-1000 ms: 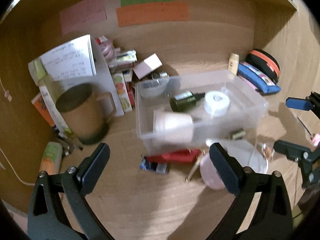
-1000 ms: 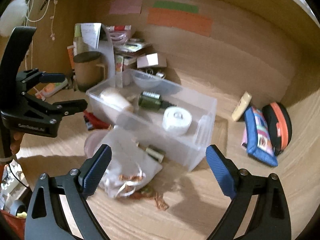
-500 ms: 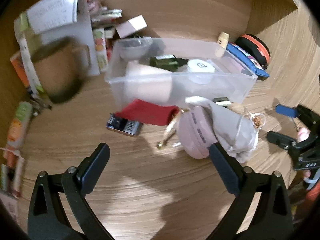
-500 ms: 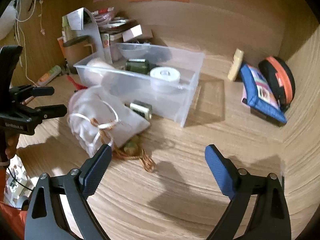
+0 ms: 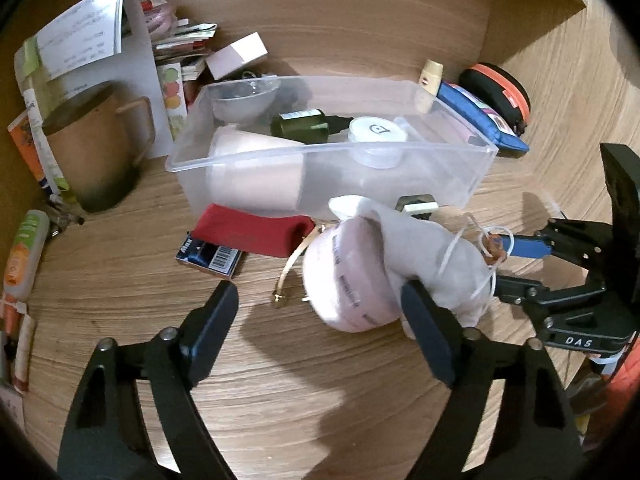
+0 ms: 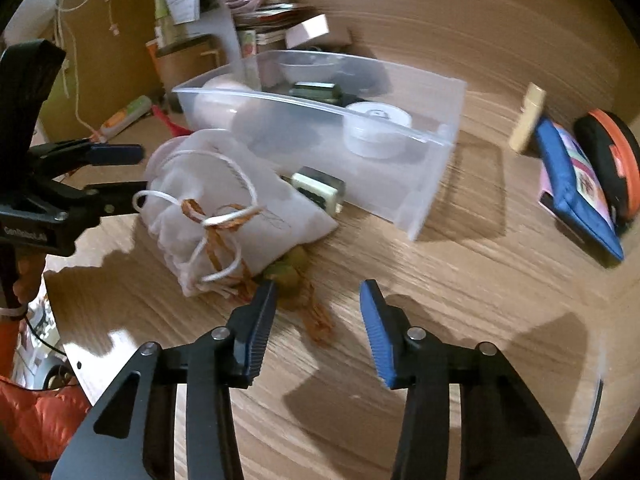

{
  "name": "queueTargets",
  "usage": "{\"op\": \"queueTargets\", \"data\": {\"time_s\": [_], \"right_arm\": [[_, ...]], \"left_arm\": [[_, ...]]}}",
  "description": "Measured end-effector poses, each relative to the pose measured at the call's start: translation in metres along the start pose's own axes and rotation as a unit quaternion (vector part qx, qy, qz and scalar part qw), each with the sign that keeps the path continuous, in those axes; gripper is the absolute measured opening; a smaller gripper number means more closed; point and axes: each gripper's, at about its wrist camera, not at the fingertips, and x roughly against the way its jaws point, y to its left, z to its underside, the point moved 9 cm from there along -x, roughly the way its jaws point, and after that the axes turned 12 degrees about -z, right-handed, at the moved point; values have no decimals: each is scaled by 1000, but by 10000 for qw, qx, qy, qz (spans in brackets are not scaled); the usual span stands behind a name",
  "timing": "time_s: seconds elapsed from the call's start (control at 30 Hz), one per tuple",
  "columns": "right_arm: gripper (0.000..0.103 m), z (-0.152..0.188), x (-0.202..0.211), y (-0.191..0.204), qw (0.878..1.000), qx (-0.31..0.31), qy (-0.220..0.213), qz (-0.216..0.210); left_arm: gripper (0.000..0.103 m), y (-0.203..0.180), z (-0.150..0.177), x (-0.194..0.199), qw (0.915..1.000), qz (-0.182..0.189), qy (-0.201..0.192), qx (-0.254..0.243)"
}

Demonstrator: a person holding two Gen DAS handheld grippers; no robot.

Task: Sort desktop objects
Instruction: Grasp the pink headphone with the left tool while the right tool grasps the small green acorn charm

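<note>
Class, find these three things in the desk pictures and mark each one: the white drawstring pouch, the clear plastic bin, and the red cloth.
white drawstring pouch (image 6: 224, 200), right wrist view, on its cloth body.
clear plastic bin (image 5: 460, 172), left wrist view, on its bare front wall.
red cloth (image 5: 252, 230), left wrist view, on the middle of its folded top.

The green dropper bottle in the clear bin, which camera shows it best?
Left wrist view: the green bottle lies fully visible, cap included, over the clear bin wall. Right wrist view shows it partly hidden behind the bin's rim, blurred.

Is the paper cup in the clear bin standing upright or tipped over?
Tipped over. The paper cup lies on its side inside the clear bin, pressed against the near wall, its wider end toward the bin's middle.
</note>
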Motion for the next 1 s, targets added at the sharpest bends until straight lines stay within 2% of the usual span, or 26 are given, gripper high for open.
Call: {"op": "queueTargets", "data": {"time_s": [0.23,0.37,0.47,0.53,0.7,1.0], "right_arm": [[36,-12,-11,13,9994,253,205,-145],[26,-16,-12,16,9991,258,203,-265],[23,-15,-12,17,9992,268,180,-220],[21,-14,-11,14,9996,213,152,-141],[20,-11,-2,6,10000,10,-18,-23],[20,-9,30,-16,9978,-425,-460,217]], "left_arm": [[76,-5,-1,-5,10000,3,48,16],[65,-7,0,-7,9999,114,73,55],[56,-10,1,-7,9997,206,78,64],[55,-10,1,-7,9998,198,42,75],[41,-7,-3,2,9997,121,-174,86],[39,9,-5,20,9989,-85,-407,196]]}}
